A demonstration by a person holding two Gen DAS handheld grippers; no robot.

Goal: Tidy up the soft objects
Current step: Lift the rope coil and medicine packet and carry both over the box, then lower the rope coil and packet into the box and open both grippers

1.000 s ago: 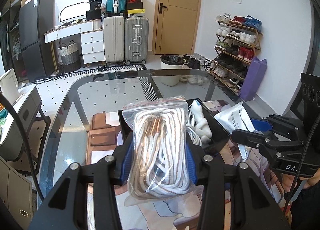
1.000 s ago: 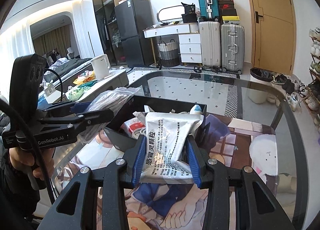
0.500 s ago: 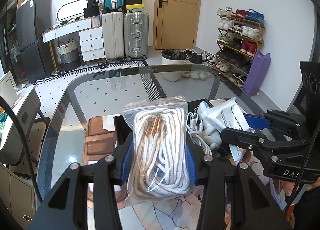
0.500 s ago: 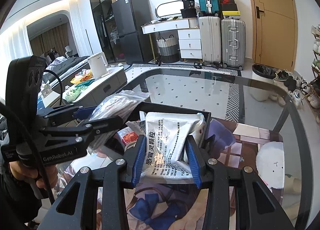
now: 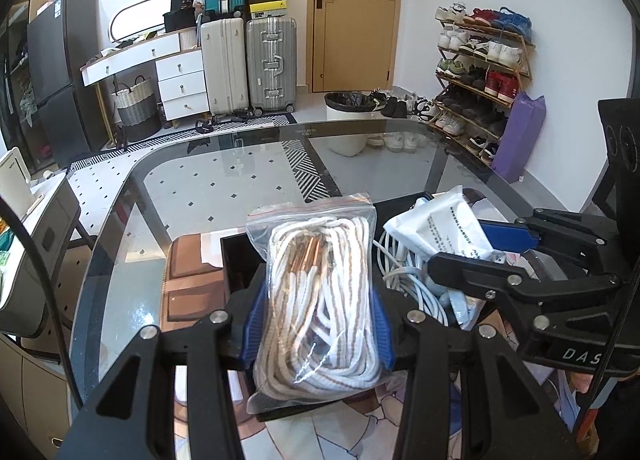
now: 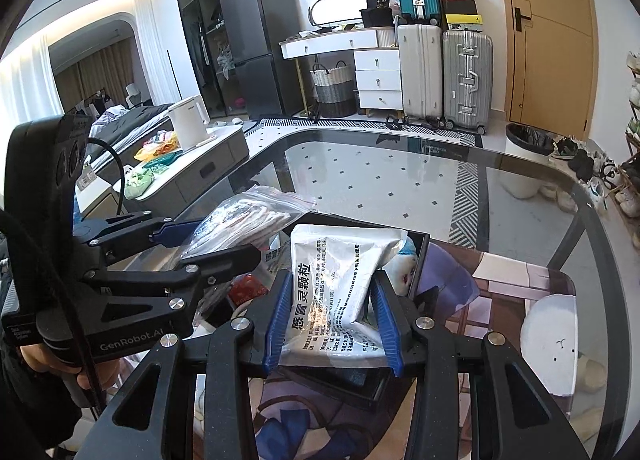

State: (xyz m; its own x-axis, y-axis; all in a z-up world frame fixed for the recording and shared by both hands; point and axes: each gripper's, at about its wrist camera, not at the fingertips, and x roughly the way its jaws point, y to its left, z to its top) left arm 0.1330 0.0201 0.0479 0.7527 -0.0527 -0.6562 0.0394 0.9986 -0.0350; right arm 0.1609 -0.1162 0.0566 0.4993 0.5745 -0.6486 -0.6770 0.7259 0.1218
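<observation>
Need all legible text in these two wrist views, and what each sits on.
"感冒灵颗粒": large black characters on the white foil sachet clamped in the right gripper; its fine print is too small to read.
"GenRobot.AI": on the body of the left gripper, seen from the right wrist.
"DAS": cut-off letters on the right gripper's body, in the left wrist view.
Shoebox labels on the stack behind the suitcases: blurred.
The clear zip bag of white cords: no text.
</observation>
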